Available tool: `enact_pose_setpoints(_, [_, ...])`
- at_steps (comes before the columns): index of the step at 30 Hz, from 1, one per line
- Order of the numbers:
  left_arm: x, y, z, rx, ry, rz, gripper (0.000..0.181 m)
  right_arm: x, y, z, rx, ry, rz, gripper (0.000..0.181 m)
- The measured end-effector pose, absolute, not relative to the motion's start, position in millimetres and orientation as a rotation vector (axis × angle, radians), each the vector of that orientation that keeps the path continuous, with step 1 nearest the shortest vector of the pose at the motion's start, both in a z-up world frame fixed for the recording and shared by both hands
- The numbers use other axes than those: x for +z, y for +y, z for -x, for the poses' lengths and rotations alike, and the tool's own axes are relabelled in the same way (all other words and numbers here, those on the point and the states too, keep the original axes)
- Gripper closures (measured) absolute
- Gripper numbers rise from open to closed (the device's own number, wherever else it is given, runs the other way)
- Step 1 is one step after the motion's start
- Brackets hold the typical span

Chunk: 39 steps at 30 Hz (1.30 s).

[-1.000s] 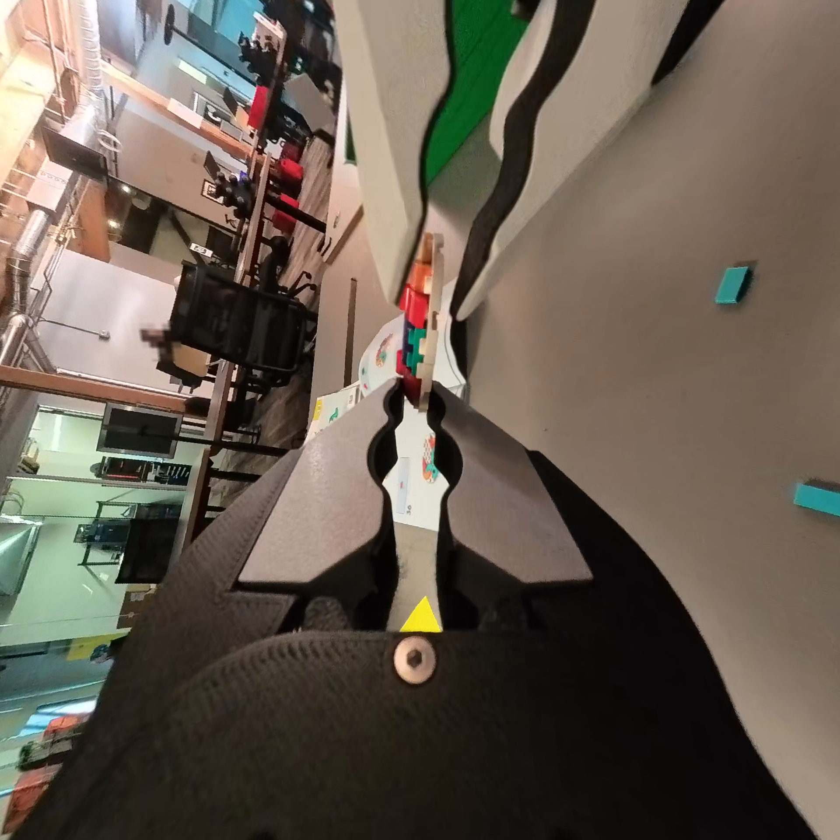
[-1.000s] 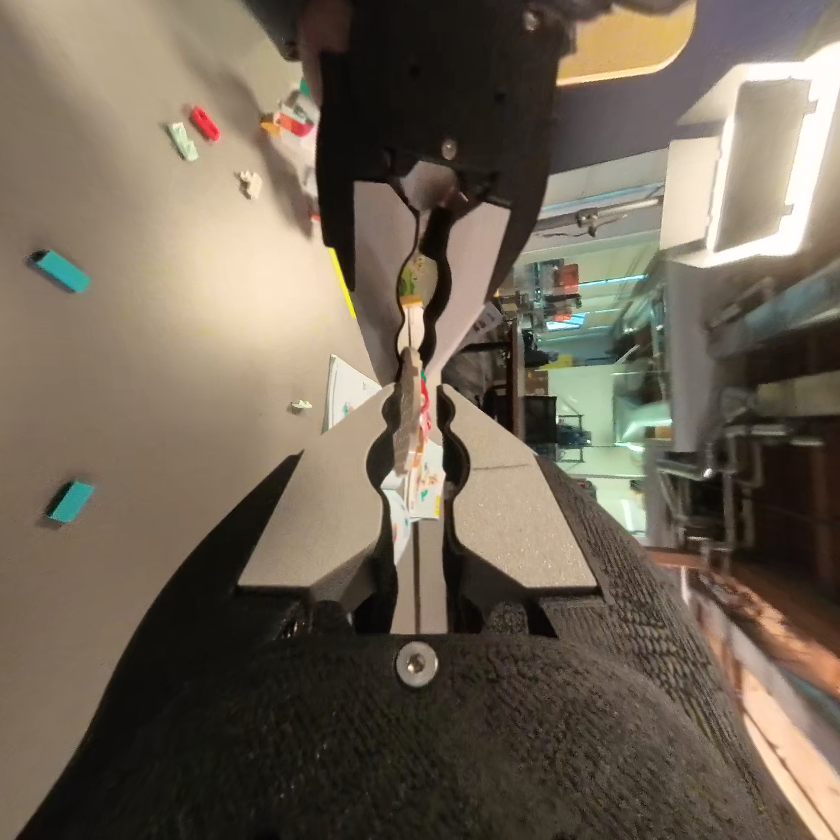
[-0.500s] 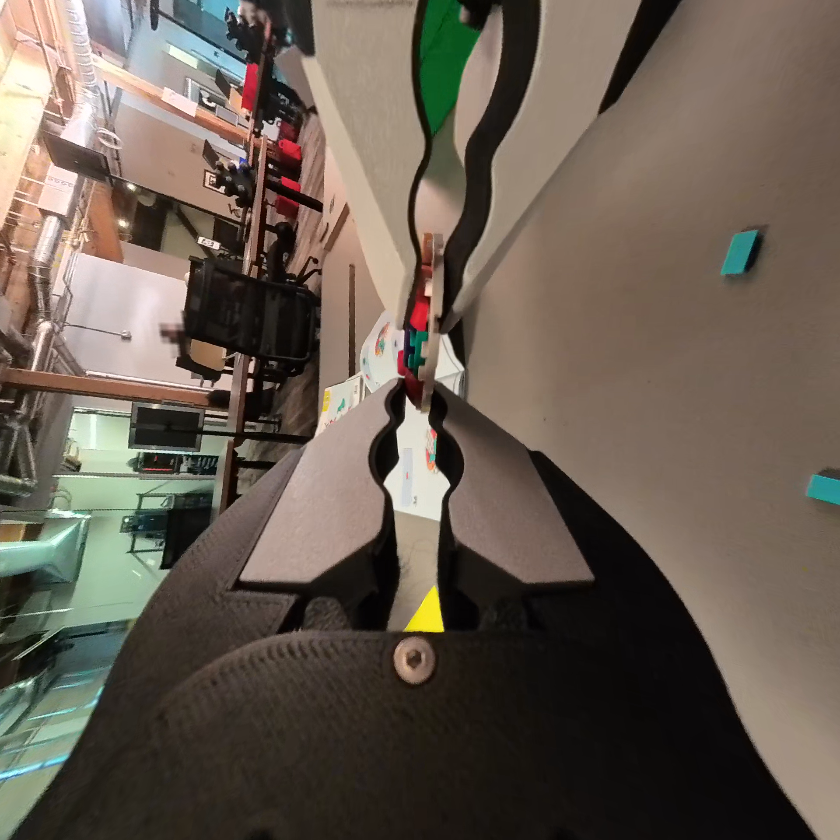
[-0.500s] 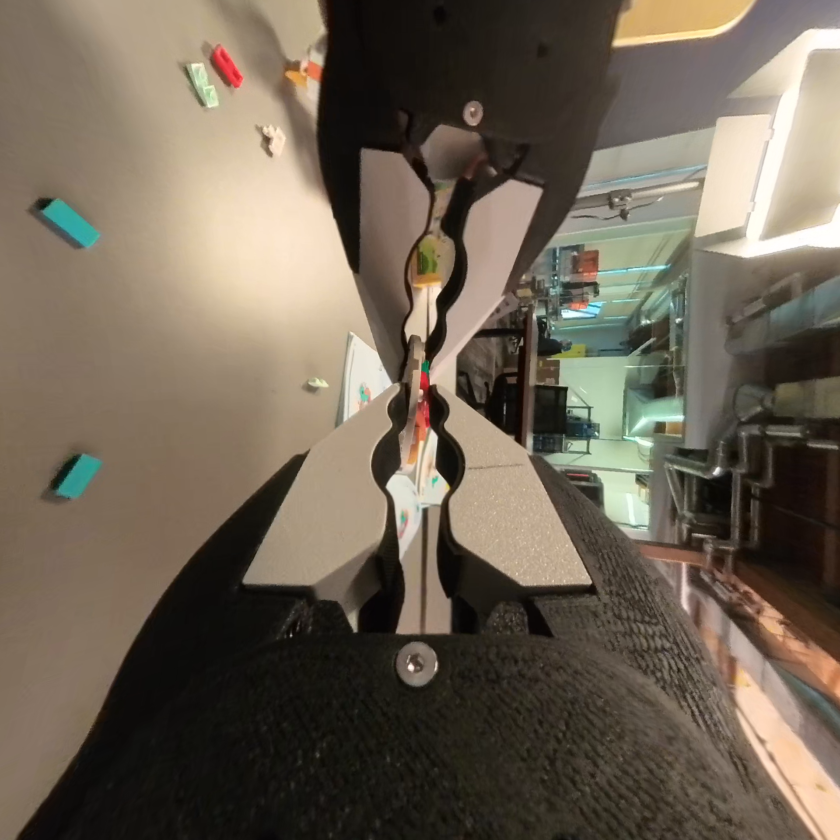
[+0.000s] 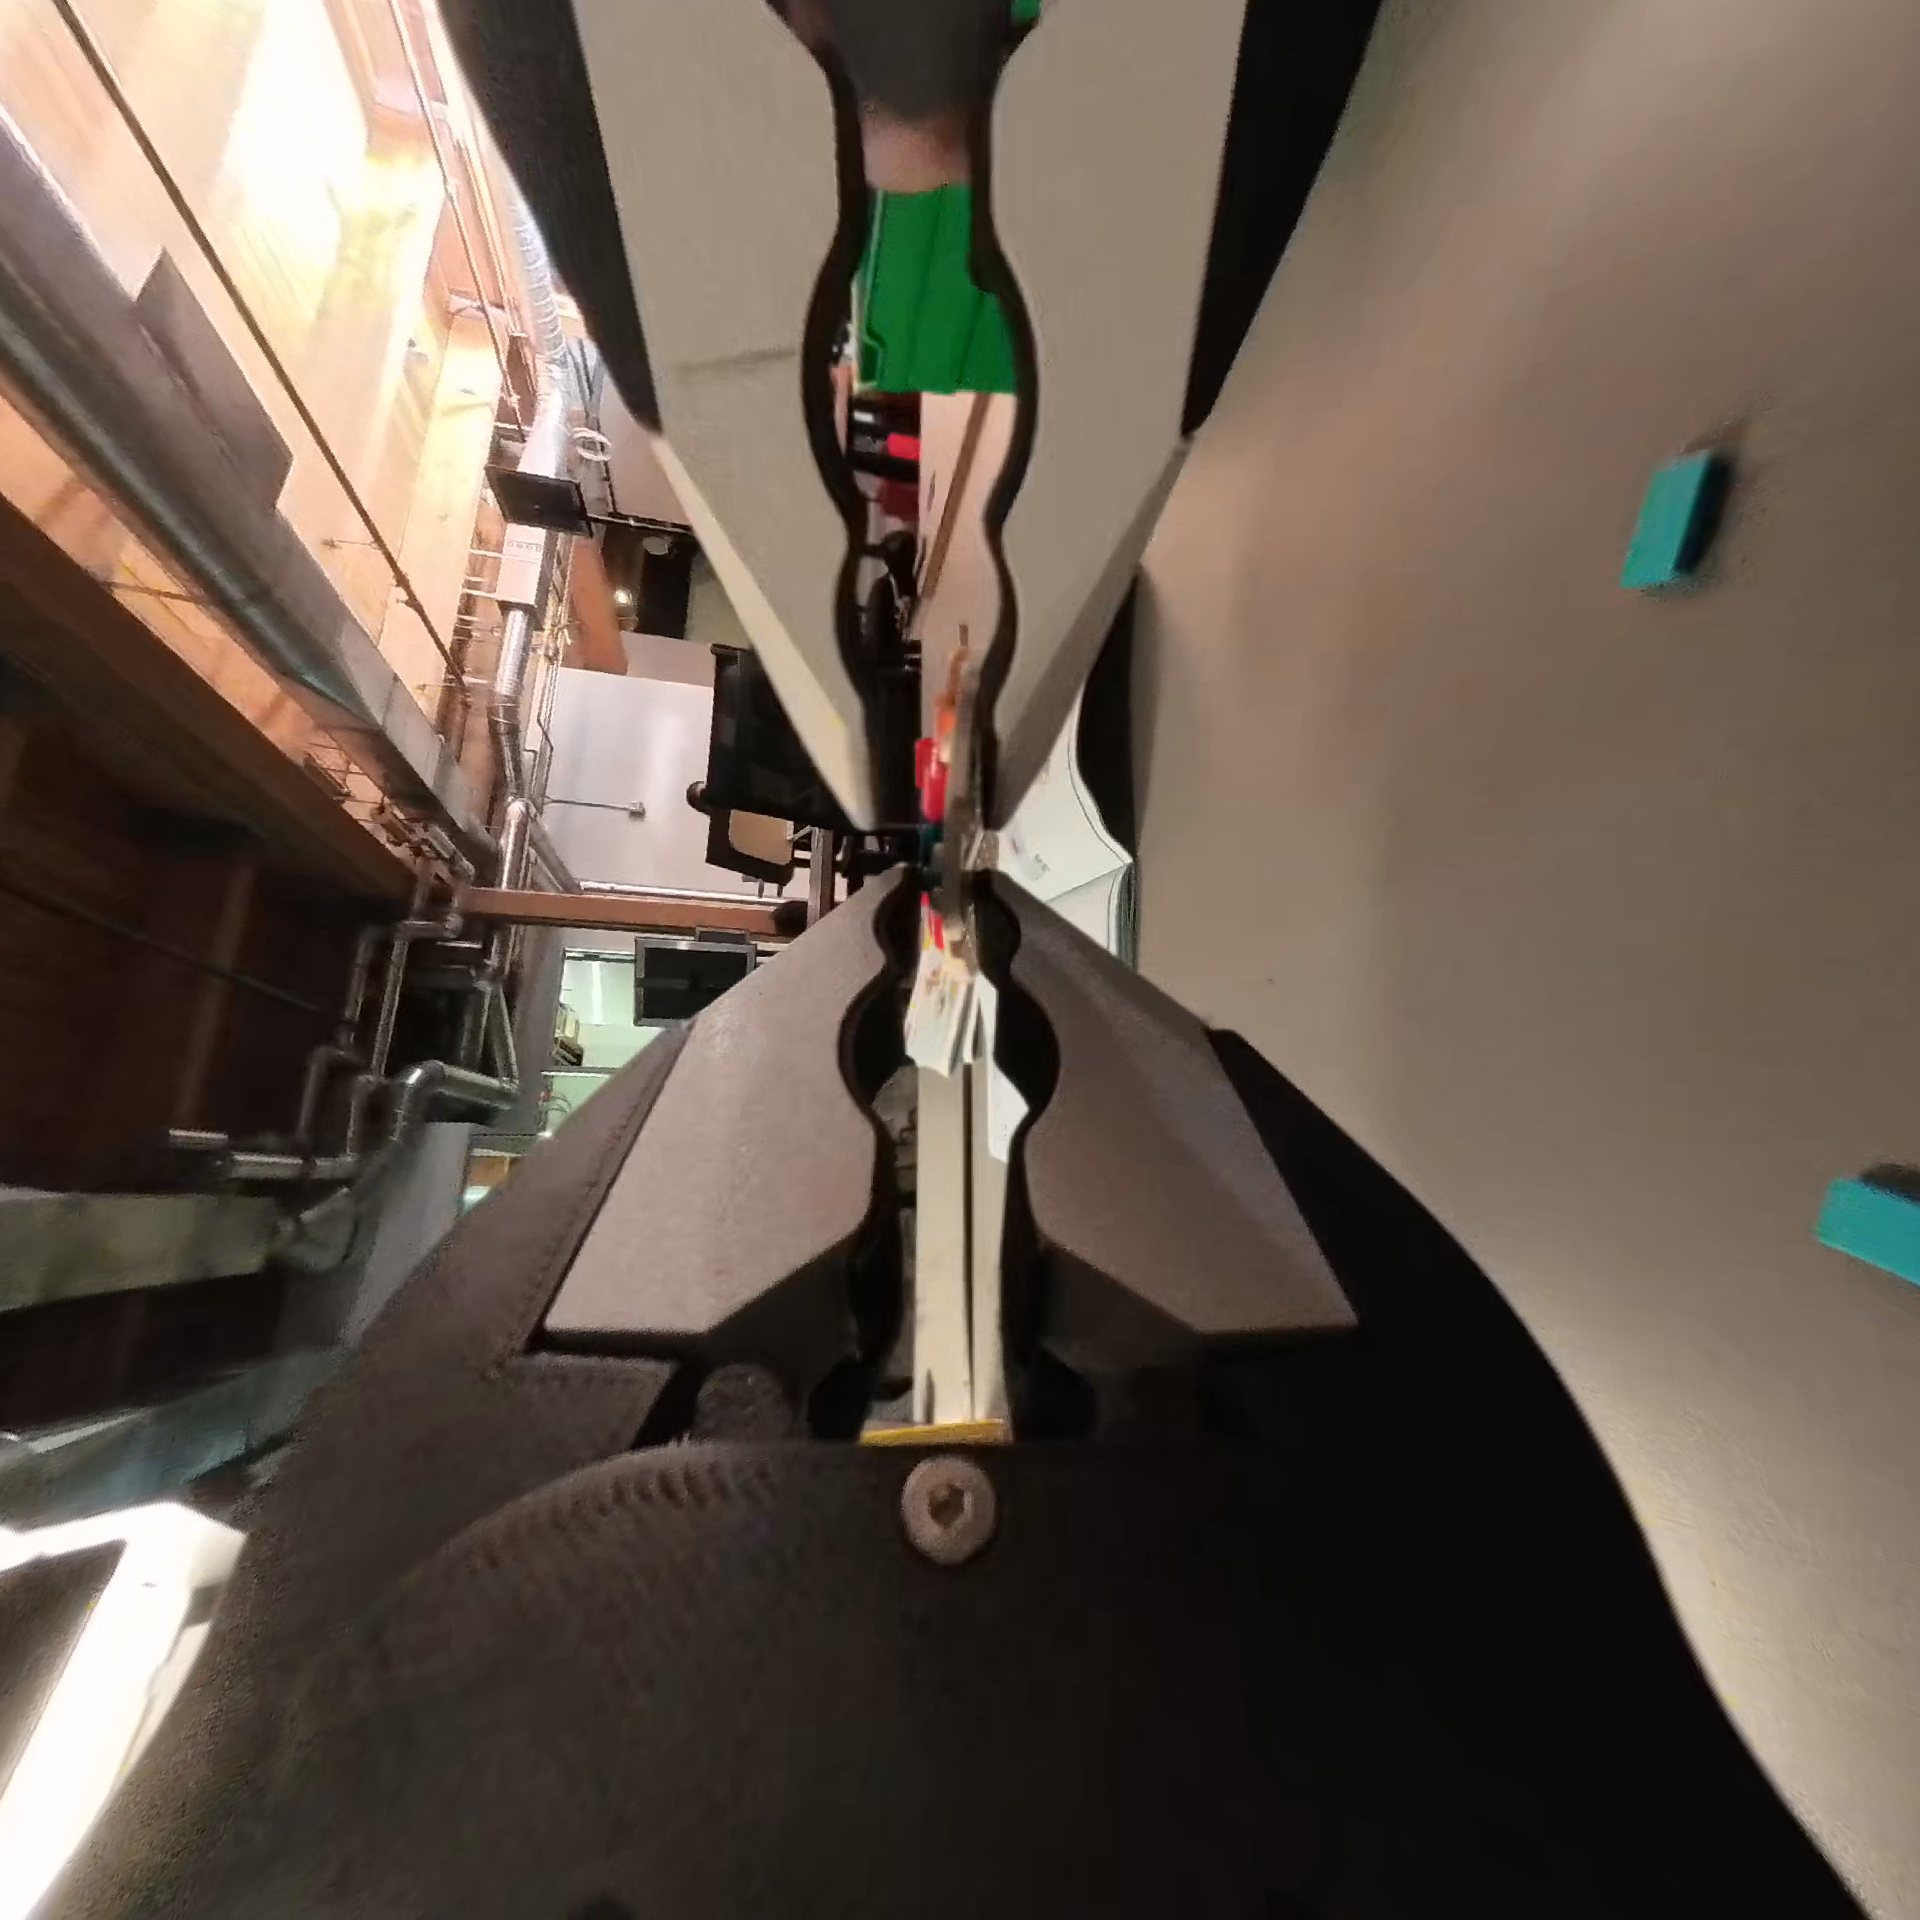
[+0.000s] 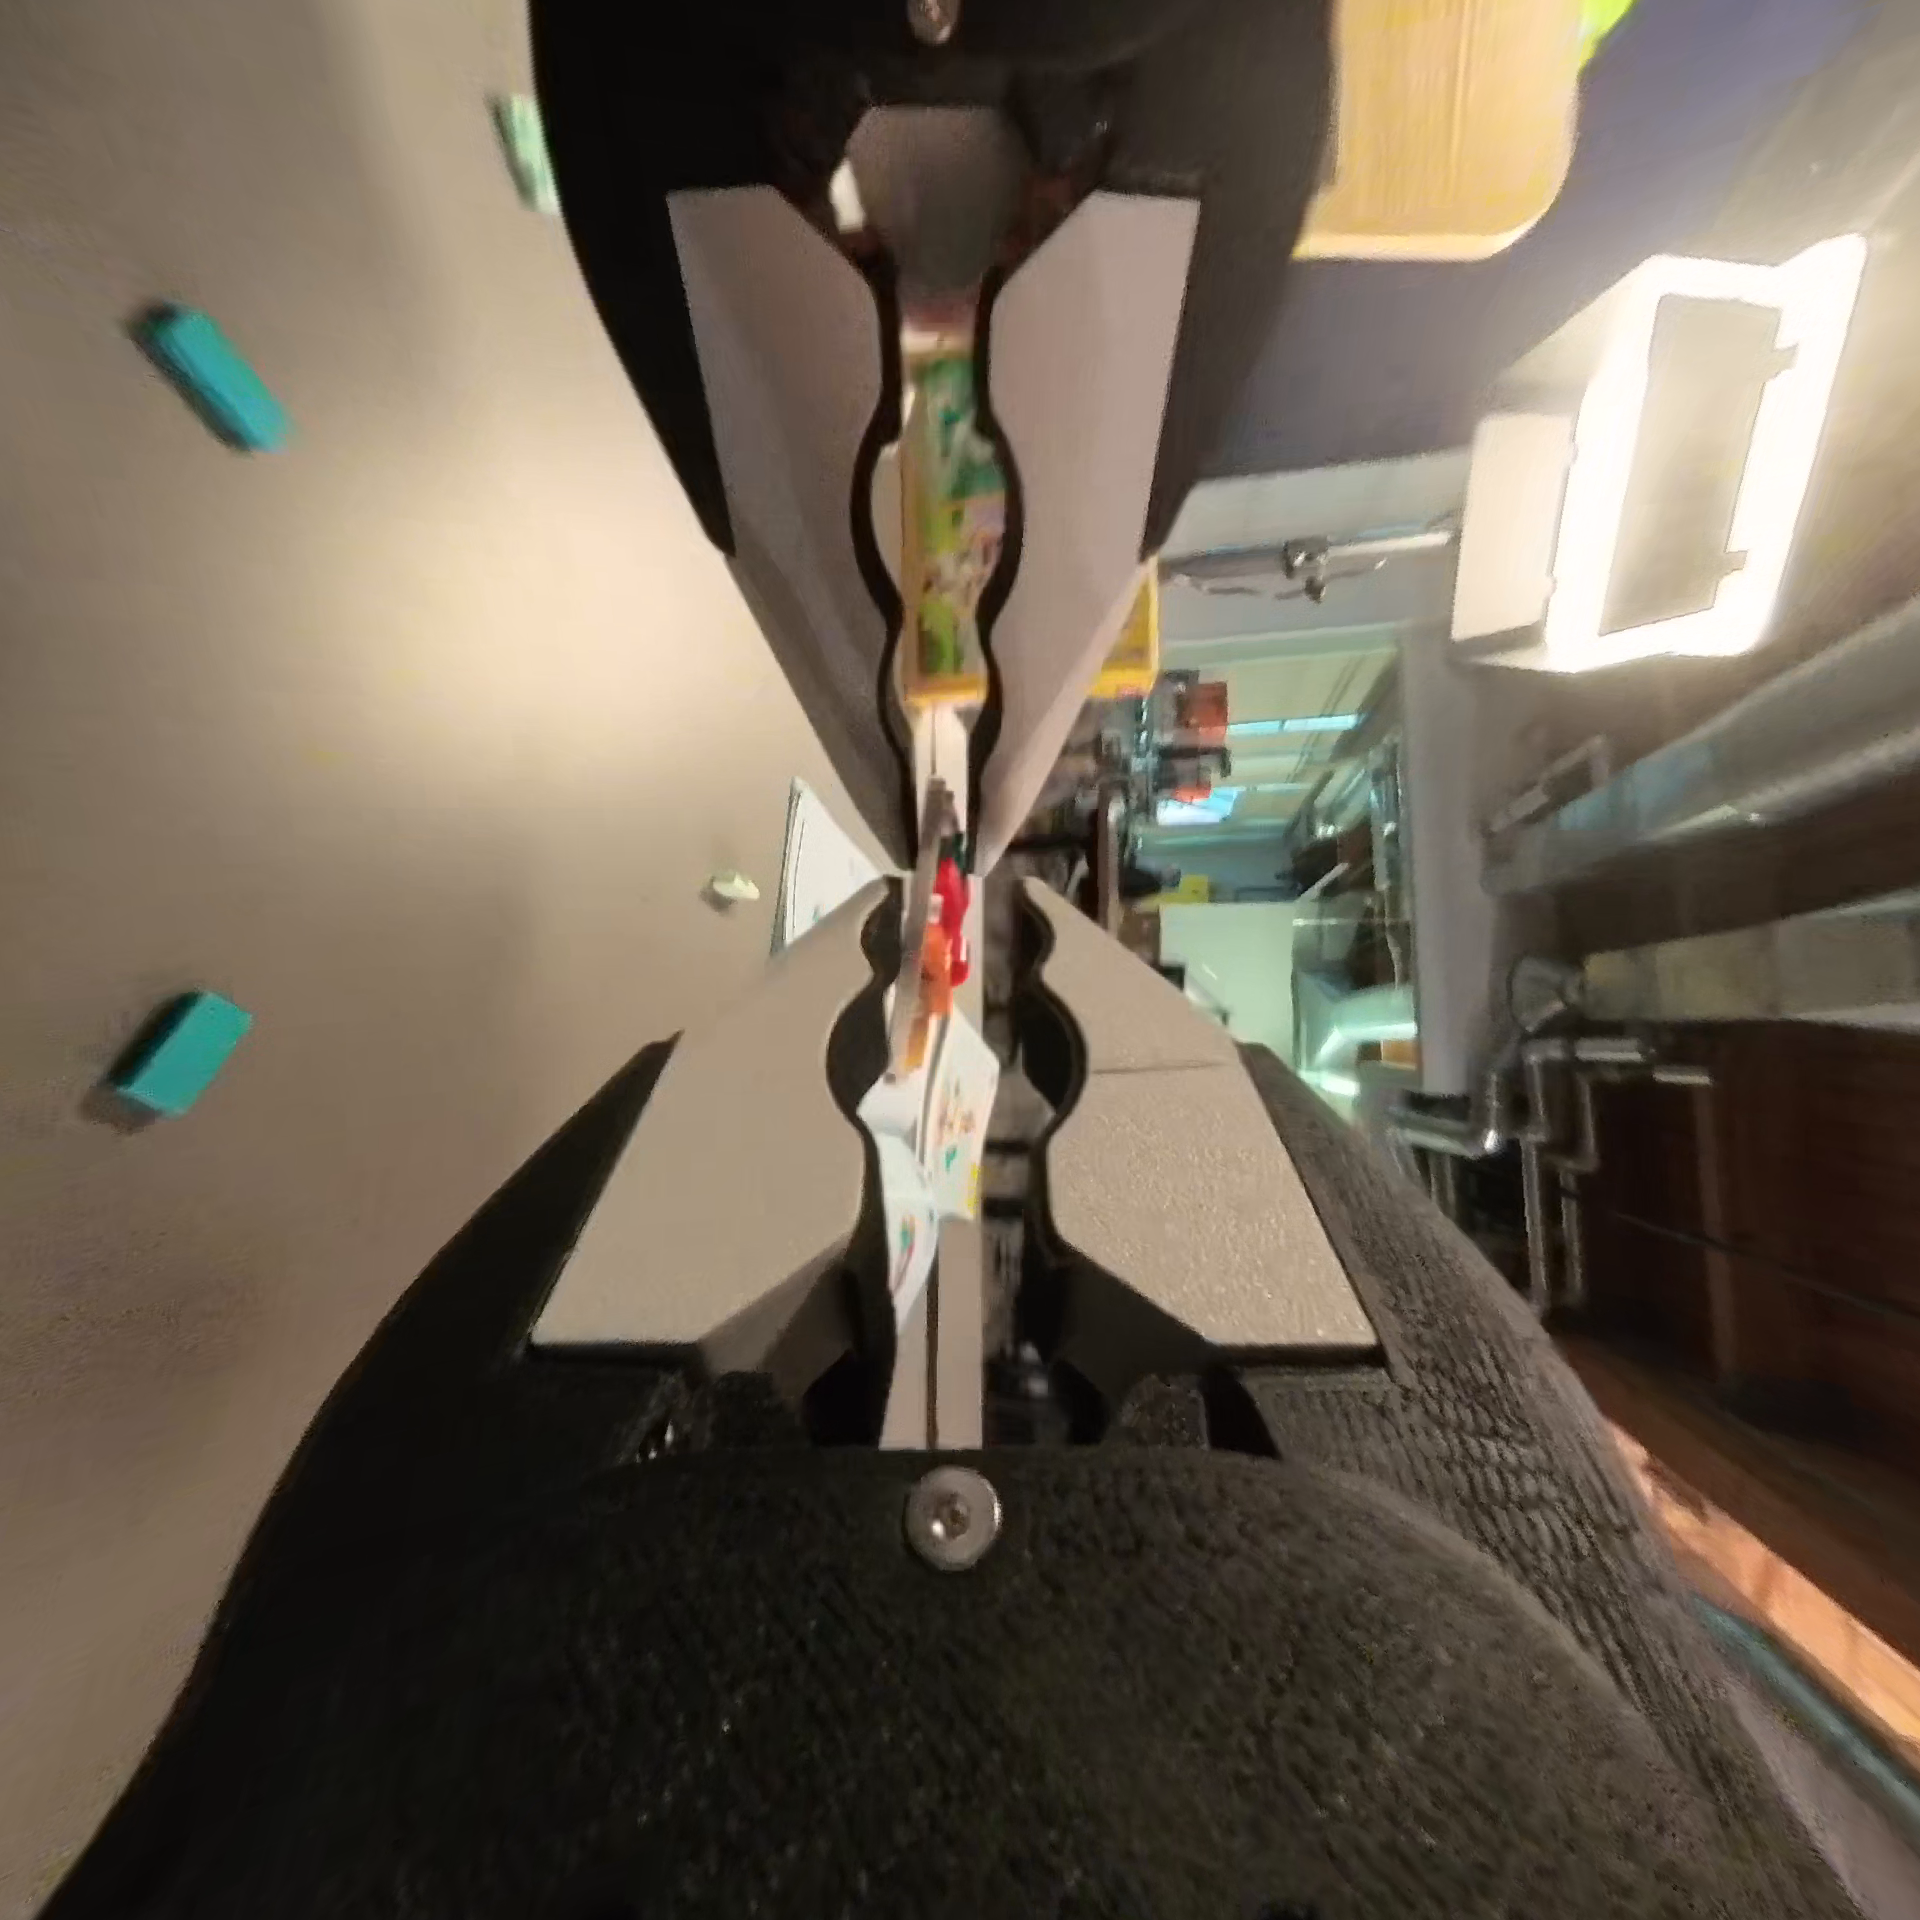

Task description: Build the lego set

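Note:
A thin lego build, a tan plate with red, orange and teal bricks on one face, is held edge-on in the air between my two grippers, which face each other tip to tip. My left gripper is shut on one end of it; it also shows in the right wrist view, clamped on the plate. My right gripper is open around the other end: the build lies against one finger, with a gap to the other finger. The right gripper also shows in the left wrist view.
Two teal bricks lie on the grey table; they also show in the right wrist view. A small white piece, an open instruction booklet and a yellow-green box are nearby.
The right gripper closed onto the build half a second ago and has now opened off it. The two grippers have drawn closer, tip to tip. The left grasp is unchanged.

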State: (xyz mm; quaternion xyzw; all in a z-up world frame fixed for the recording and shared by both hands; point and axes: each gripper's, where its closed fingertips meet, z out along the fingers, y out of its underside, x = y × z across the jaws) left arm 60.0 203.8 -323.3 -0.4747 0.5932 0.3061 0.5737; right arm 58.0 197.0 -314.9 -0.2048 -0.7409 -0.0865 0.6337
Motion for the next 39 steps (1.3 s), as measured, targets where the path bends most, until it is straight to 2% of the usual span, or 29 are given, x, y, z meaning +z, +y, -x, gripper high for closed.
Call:
enact_pose_setpoints(3, [-312,183,-71,0.522,1.338,1.092,0.173,-296,174,-65,0.078,-1.632,0.449,0.134])
enact_pose_setpoints(5, [-307,164,-83,0.306,1.338,1.034,0.173,-286,163,-71,0.359,-1.616,0.518,0.132])
enact_pose_setpoints(6, [-302,156,-87,0.209,1.327,1.006,0.173,-284,158,-74,0.496,-1.624,0.545,0.135])
enact_pose_setpoints(9, [-292,144,-92,-0.005,1.287,0.982,0.173,-286,145,-83,0.755,-1.695,0.587,0.167])
enact_pose_setpoints(11, [-290,142,-93,-0.066,1.274,0.986,0.173,-285,144,-84,0.780,-1.691,0.595,0.170])
enact_pose_setpoints(12, [-290,146,-92,-0.082,1.234,1.011,0.173,-286,148,-84,0.758,-1.683,0.612,0.170])
enact_pose_setpoints(15, [-299,176,-73,-0.009,1.056,1.171,0.126,-301,191,-89,0.449,-1.658,0.762,0.171])
enact_pose_setpoints(16, [-303,183,-65,0.009,1.007,1.221,0.122,-314,210,-95,0.253,-1.678,0.800,0.170])
enact_pose_setpoints(19, [-299,196,-44,0.026,0.833,1.266,0.130,-353,250,-115,-0.262,-1.773,0.846,0.170])
enact_pose_setpoints(22, [-294,203,-28,0.042,0.708,1.306,0.128,-384,259,-126,-0.453,-1.866,0.852,0.170])
enact_pose_setpoints(24, [-294,205,-22,0.043,0.664,1.323,0.126,-400,262,-132,-0.464,-1.913,0.922,0.157])
enact_pose_setpoints(28, [-294,207,-11,0.037,0.604,1.324,0.127,-402,260,-138,-0.404,-1.937,1.049,0.155])
enact_pose_setpoints(33, [-288,209,10,0.029,0.502,1.273,0.119,-396,247,-164,-0.135,-1.955,1.498,0.111])
enact_pose_setpoints(36, [-286,208,10,-0.066,0.462,1.265,0.108,-384,242,-174,0.136,-1.802,1.704,0.111])
enact_pose_setpoints(39, [-281,204,16,-0.101,0.418,1.245,0.106,-351,254,-162,0.320,-1.479,1.648,0.107])
